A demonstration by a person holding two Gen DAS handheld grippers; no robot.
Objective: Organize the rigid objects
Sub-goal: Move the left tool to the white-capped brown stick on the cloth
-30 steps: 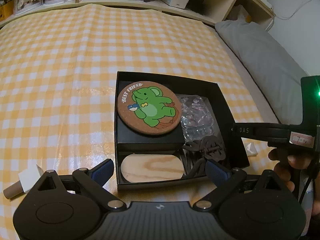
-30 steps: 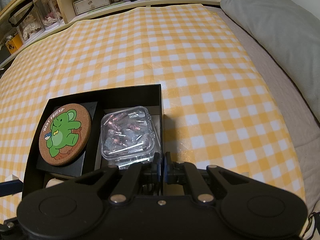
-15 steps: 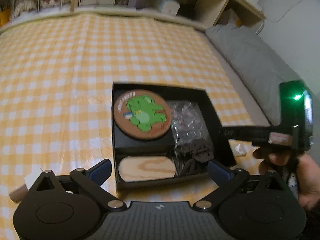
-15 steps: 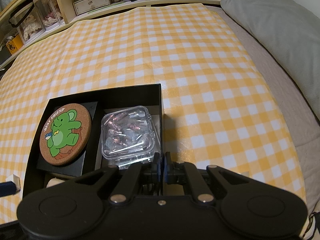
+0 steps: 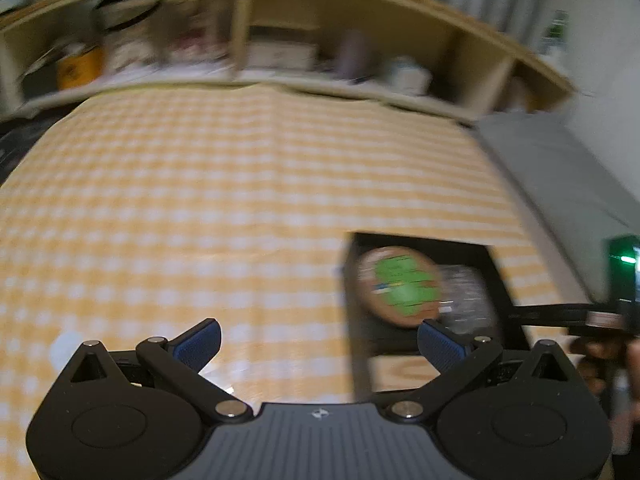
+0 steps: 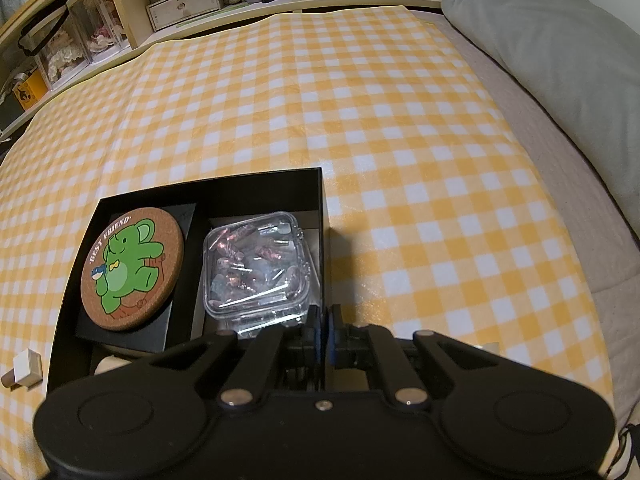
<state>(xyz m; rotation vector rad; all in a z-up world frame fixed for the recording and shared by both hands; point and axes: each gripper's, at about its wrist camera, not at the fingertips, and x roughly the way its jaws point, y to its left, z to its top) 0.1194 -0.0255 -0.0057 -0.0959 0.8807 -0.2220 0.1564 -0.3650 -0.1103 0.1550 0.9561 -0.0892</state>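
right wrist: right gripper [image 6: 323, 334] pinches box wall [image 6: 323, 216].

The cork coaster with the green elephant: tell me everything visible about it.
The cork coaster is a round, flat brown disc printed with a green cartoon elephant and white "BEST FRIEND" lettering along its upper-left rim. It lies face up, slightly tilted, on a small black inner box in the left half of the black box, beside the clear plastic case. No gripper touches it.
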